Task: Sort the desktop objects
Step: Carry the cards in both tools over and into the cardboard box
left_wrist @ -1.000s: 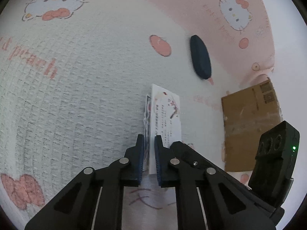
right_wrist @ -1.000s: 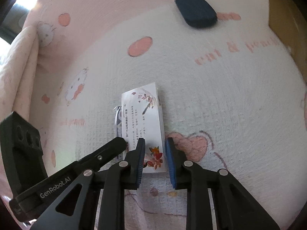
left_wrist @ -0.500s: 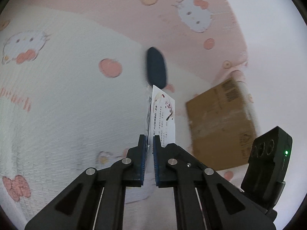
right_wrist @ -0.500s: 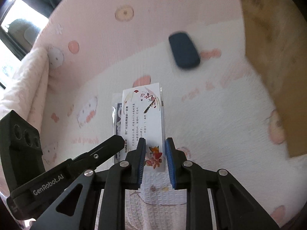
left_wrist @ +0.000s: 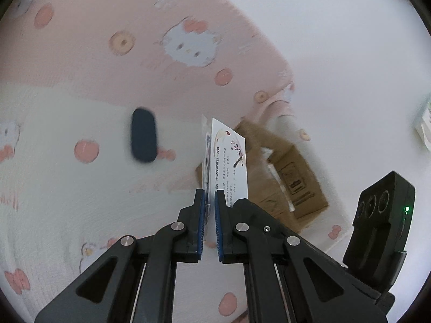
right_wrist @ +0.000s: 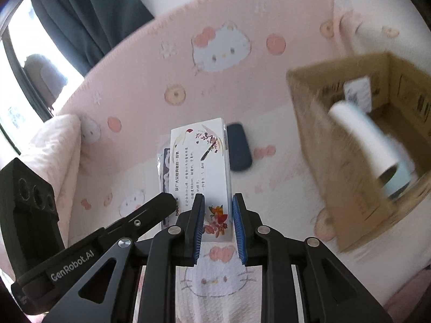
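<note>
Both grippers w/ the card pack (right_wrist: 200,169) have risen off the blanket (right_wrist: 140,62) since a sec ago; cardboard box (right_wrist: 347,167) now close, right of the right gripper (right_wrist: 216,228), blurred. Box contents hard to make out: a white roll (right_wrist: 363,140). Pack: white, printed text, flowers, held by both. Left gripper (left_wrist: 210,223) clamped on its edge. Dark pouch (left_wrist: 143,138) beyond, smeared.

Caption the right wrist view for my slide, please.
Right gripper holds a printed white box above the pink blanket, open cardboard box alongside.
</note>
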A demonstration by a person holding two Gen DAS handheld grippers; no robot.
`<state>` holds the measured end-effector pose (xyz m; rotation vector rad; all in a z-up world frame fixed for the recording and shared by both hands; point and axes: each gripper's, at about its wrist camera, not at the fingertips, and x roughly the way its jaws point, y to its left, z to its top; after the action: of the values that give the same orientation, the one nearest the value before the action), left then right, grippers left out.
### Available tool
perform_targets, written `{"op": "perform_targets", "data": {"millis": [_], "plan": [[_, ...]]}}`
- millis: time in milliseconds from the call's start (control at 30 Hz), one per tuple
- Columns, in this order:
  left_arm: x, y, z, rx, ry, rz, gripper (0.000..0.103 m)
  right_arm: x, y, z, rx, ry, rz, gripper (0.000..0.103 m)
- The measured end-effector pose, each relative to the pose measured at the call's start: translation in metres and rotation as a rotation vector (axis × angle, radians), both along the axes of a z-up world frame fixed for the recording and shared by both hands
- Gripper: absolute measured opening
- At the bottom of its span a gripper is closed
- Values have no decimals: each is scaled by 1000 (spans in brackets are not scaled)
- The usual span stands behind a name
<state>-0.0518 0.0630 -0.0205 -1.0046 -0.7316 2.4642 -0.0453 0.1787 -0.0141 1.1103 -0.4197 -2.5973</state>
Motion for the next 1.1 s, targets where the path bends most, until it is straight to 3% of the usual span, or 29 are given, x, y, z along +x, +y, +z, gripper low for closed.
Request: {"op": "perform_targets", "data": {"millis": [267, 433, 833, 1100], "plan": [[9, 0, 42, 15, 109, 2, 7, 10, 3, 48, -14, 112, 1, 19], [4, 6, 54, 20, 130, 3, 7, 10, 5, 67, -4, 153, 11, 19], [-32, 73, 49, 32, 100, -39, 7, -32, 69, 55, -106, 83, 2, 19], [-64, 154, 44, 53, 70, -146, 7, -60, 141, 47, -82, 51, -88, 19]]}}
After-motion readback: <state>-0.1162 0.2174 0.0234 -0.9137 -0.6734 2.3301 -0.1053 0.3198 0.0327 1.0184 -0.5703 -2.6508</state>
